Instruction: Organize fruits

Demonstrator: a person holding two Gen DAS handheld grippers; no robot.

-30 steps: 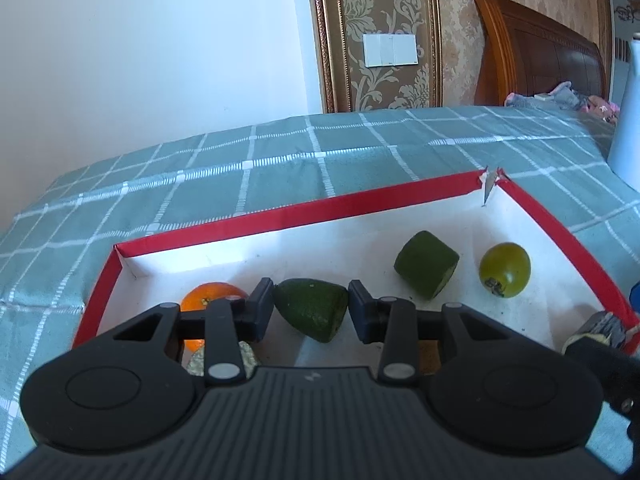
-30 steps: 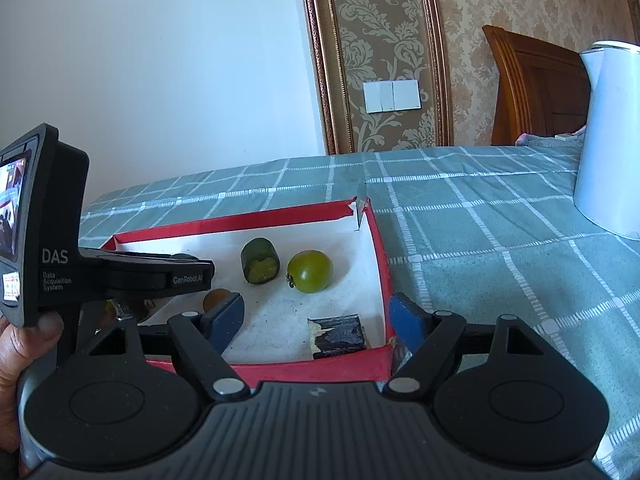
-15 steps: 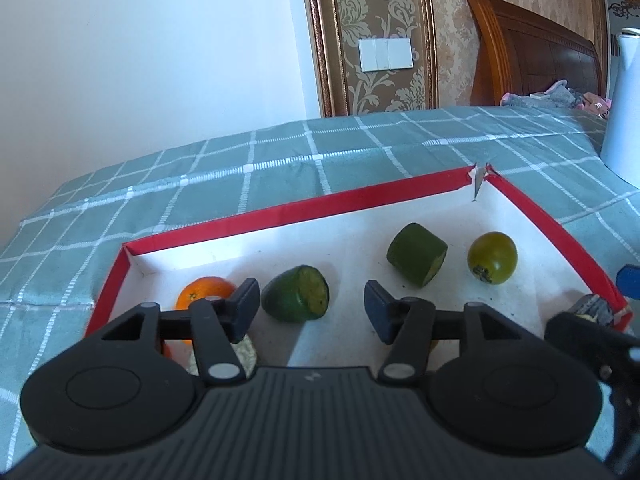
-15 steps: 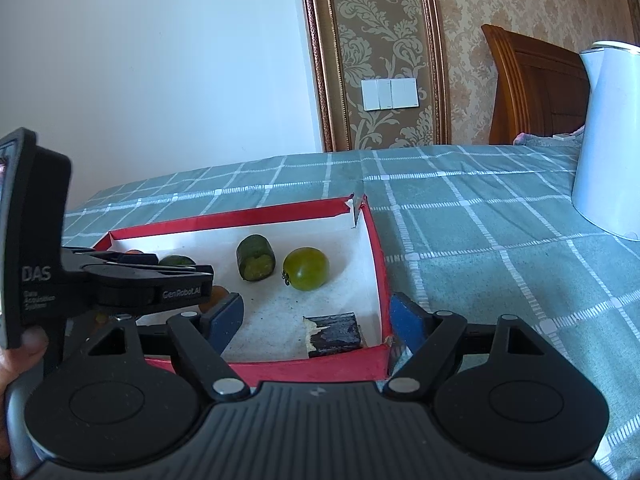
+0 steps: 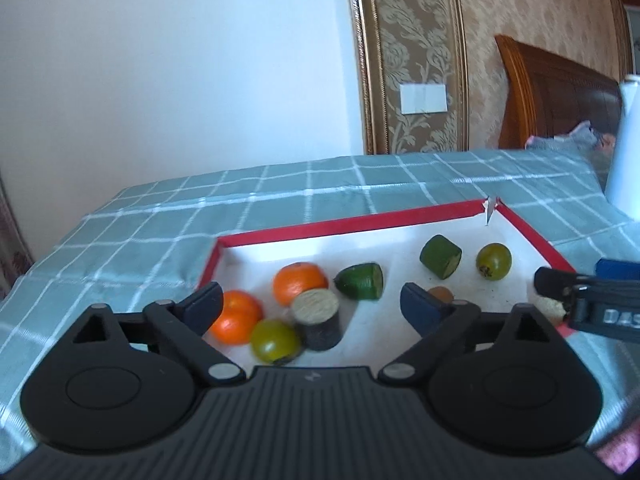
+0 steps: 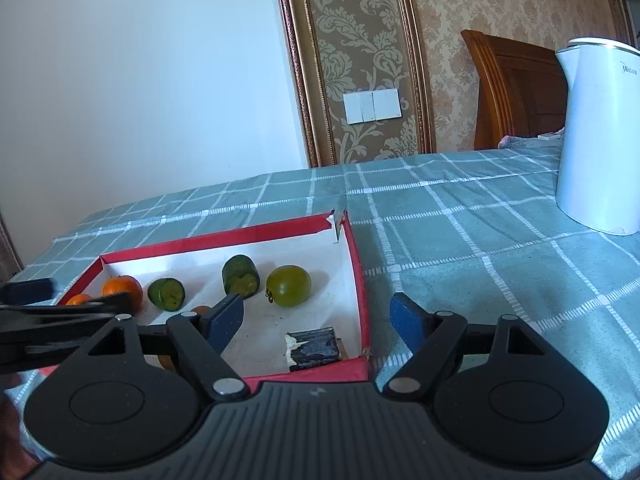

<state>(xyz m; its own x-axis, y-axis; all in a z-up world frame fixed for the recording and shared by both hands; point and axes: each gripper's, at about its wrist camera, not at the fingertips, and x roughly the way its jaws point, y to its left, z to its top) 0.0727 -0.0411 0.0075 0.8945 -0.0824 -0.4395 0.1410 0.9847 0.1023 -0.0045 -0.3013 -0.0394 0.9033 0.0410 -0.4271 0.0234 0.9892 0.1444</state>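
Observation:
A red-rimmed white box (image 5: 360,229) on the bed holds the fruit. In the left wrist view I see two oranges (image 5: 299,283), a yellow-green round fruit (image 5: 275,341), a dark cylinder (image 5: 318,320), a green cut piece (image 5: 361,281), a second green piece (image 5: 440,256) and a green tomato (image 5: 494,261). My left gripper (image 5: 312,306) is open and empty above the box's near left part. My right gripper (image 6: 318,318) is open and empty over the box's near right corner (image 6: 362,354), close to a dark block (image 6: 314,346).
A white electric kettle (image 6: 600,136) stands on the green checked bedspread (image 6: 460,220) to the right of the box. A wooden headboard (image 6: 516,88) and a wall with a switch plate (image 6: 372,106) lie behind.
My left gripper let go of the green cut piece, opened wide and drew back and up. The piece now lies in the box. My right gripper barely moved.

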